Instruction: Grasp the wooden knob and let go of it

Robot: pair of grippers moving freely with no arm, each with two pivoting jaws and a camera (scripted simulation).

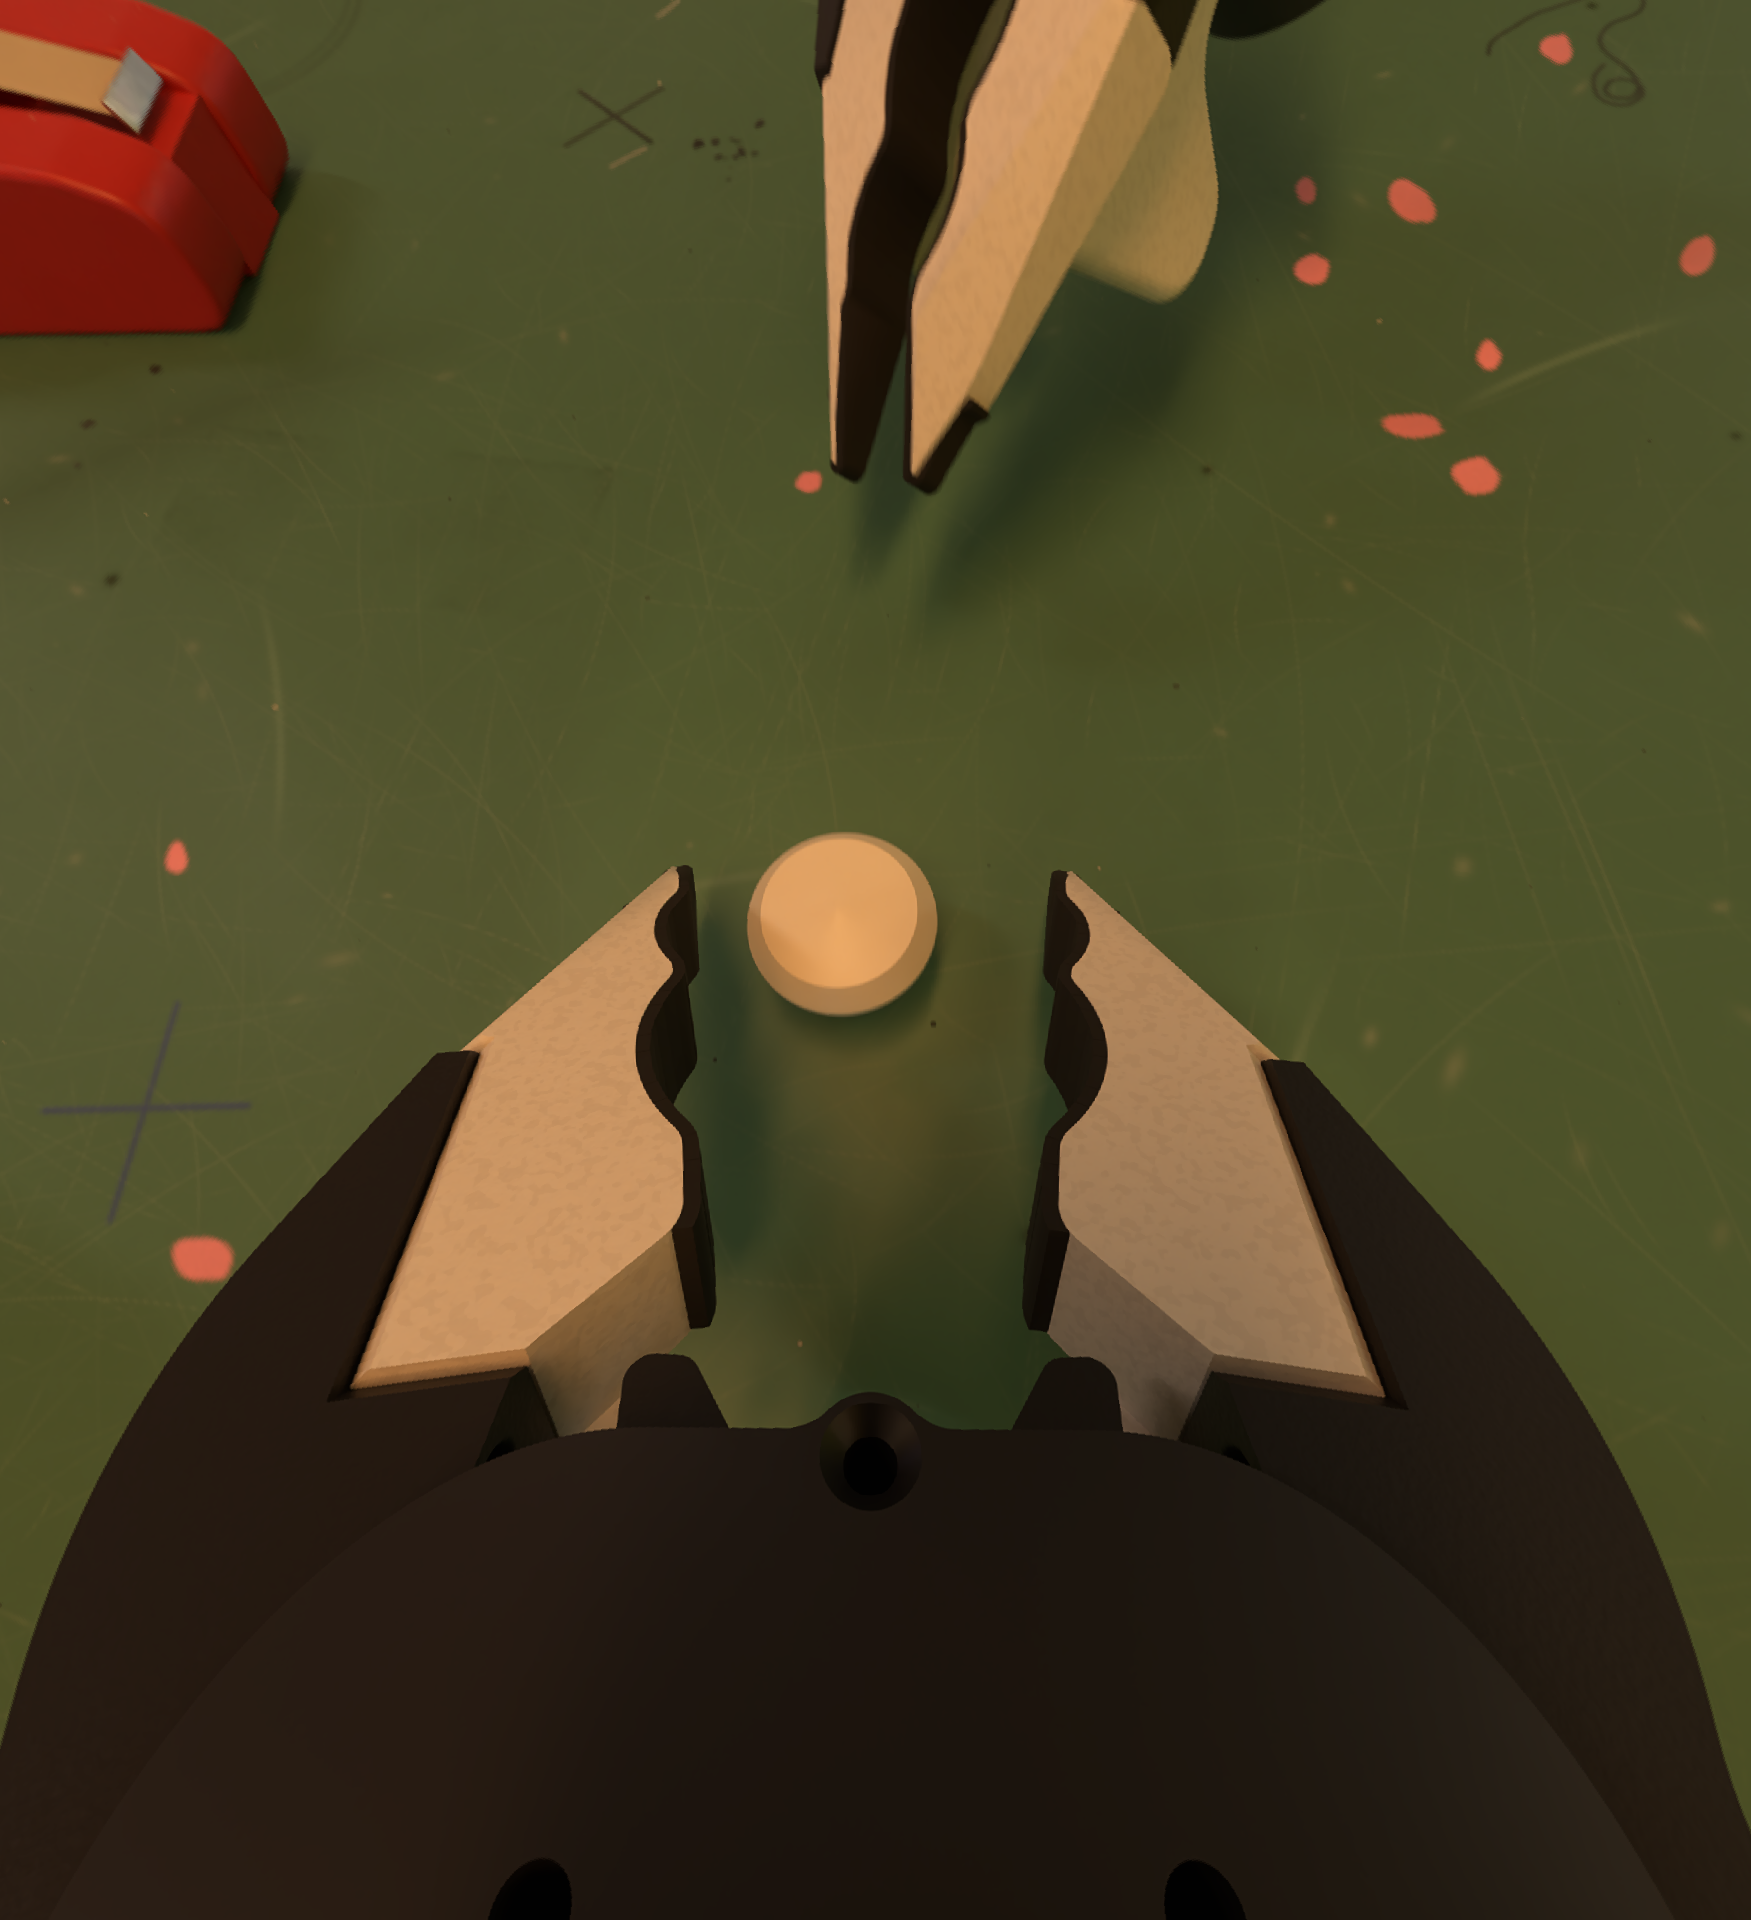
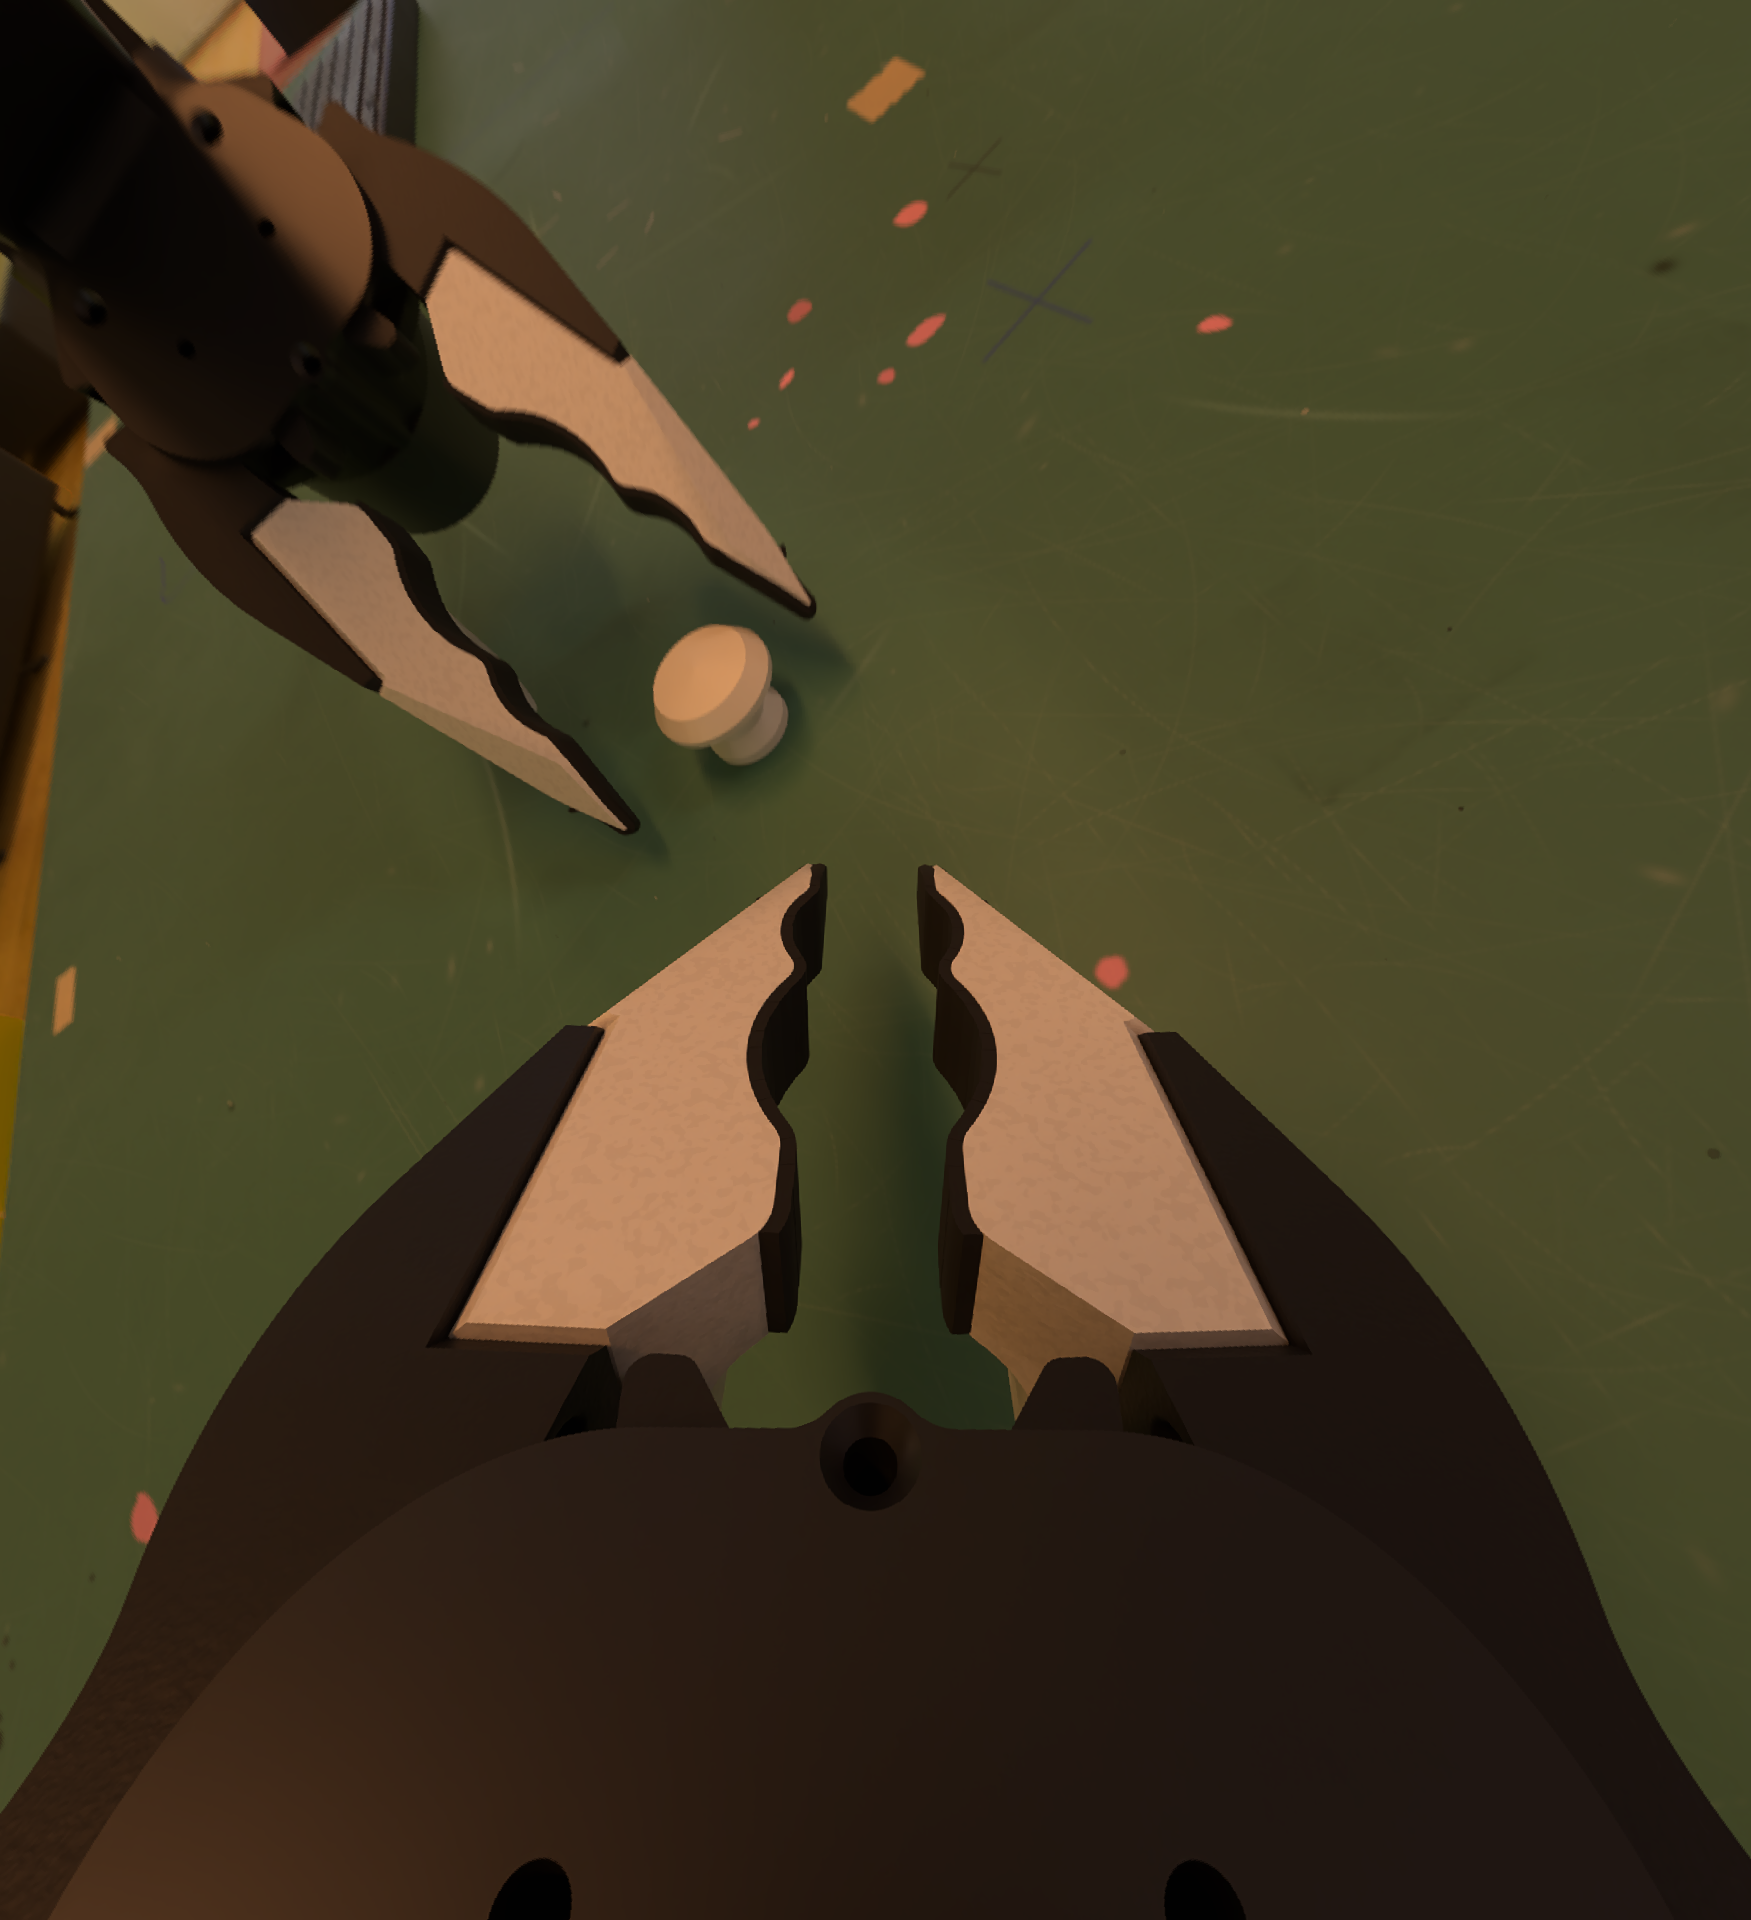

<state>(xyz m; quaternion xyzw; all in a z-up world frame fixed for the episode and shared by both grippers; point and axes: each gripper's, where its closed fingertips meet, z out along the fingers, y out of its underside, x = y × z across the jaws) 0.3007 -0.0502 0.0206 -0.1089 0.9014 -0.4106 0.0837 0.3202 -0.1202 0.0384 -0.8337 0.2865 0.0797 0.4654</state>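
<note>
knob [image 1: 841,923] sits upright on the green mat [image 1: 1370,779], cap up, between the tips of my left gripper [image 1: 869,878], whose jaws are spread wide and touch nothing. it lies a little nearer the left finger [image 1: 580,1101], so i judge i should nudge across to centre it, drop until the fingertips flank the narrow stem under the cap, then close gently and release. my right gripper [image 2: 871,871] hangs near, jaws a narrow gap apart and empty; the red tape dispenser [image 1: 71,177] is well clear
</note>
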